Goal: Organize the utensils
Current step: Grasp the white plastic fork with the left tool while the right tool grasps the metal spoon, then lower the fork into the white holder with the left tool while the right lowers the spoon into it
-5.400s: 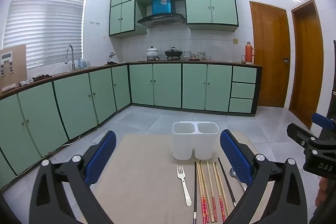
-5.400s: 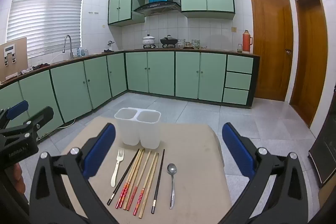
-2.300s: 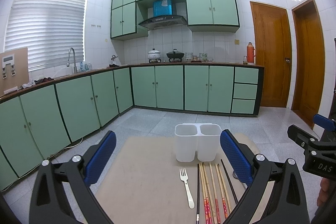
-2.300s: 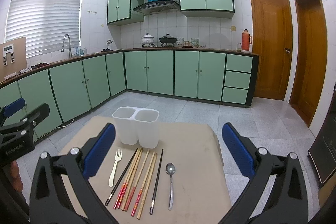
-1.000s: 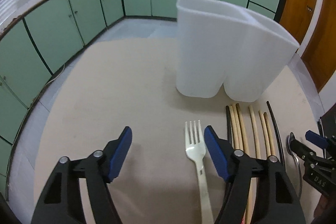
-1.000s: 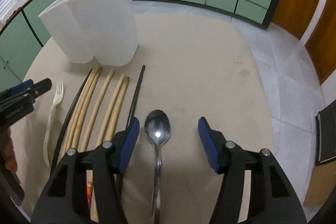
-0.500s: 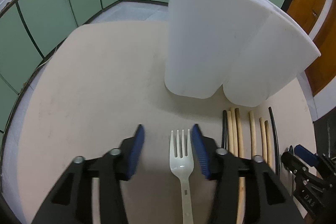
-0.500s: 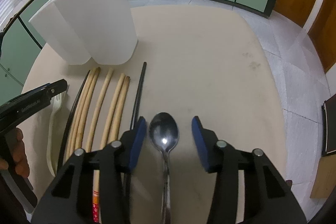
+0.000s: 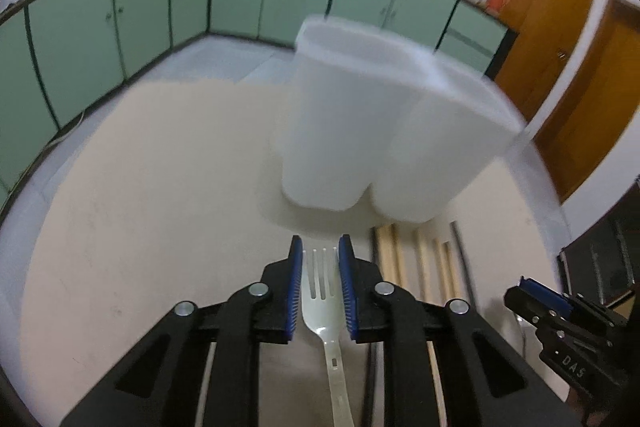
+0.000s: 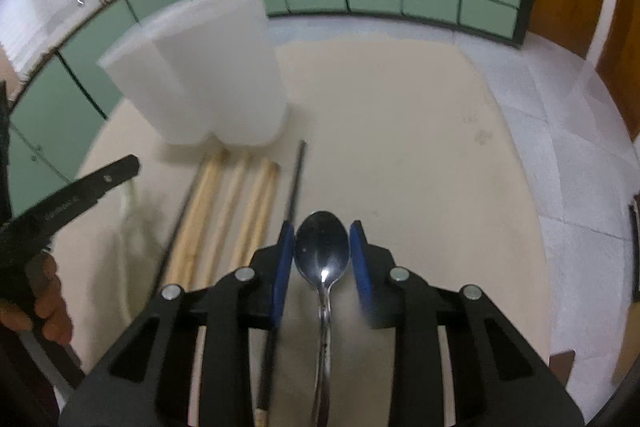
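We have the white plastic fork lying flat on the beige surface, its tines pointing toward the white two-compartment holder, which stands upright just beyond it. Our left gripper straddles the fork's head, jaws drawn in close on either side of it; whether the pads actually press the plastic we cannot tell. The steel spoon lies face up to the right of the chopsticks, and our right gripper brackets its bowl the same way, jaws nearly closed on its edges, contact uncertain.

Between fork and spoon the chopsticks lie in a row, their tips just short of the holder's base.

The risks we see come from the grip itself. Both utensils are thin and flat against the surface, so the pads may ride over the edges and close on nothing. Held by bowl or tines alone, each long handle would likely droop or swing on lifting. The spoon's rounded, polished bowl could squirt forward. The black chopstick beside the right jaw could be nudged, and the holder looks light enough to tip if struck.
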The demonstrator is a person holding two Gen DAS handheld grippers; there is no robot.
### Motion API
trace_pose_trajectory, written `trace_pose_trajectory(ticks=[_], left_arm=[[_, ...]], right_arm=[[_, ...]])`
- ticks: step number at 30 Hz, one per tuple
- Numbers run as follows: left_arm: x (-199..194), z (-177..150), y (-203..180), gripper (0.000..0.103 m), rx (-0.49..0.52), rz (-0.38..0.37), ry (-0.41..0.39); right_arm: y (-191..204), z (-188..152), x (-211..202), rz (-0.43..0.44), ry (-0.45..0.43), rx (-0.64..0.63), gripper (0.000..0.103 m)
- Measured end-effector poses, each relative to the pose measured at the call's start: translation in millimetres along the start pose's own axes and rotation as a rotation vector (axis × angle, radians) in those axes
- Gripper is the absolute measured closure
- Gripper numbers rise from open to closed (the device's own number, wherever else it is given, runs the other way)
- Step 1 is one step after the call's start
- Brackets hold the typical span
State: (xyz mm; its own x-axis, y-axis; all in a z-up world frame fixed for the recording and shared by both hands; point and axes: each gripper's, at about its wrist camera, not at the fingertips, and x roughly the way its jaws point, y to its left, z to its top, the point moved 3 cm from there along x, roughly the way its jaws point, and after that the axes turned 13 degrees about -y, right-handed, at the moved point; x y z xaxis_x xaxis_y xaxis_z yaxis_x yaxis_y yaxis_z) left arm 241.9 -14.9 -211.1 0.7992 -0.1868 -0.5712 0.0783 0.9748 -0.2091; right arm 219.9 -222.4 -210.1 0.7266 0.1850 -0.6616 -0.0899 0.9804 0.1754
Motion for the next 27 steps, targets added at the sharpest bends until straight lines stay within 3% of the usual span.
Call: trace_pose_trajectory(ticks=[8, 27], left_arm=[[-65.7, -7.3, -13.4, 0.085, 0.04, -0.05, -0.151], [-120.5, 26.0, -19.2, 0.085, 0.055, -0.067, -0.316]], right_arm=[[4.7, 16.3, -44.9, 0.088, -0.144, -0.019, 0.076], [17.6, 53.5, -99.5, 0.144, -0.321, -0.045, 0.076]])
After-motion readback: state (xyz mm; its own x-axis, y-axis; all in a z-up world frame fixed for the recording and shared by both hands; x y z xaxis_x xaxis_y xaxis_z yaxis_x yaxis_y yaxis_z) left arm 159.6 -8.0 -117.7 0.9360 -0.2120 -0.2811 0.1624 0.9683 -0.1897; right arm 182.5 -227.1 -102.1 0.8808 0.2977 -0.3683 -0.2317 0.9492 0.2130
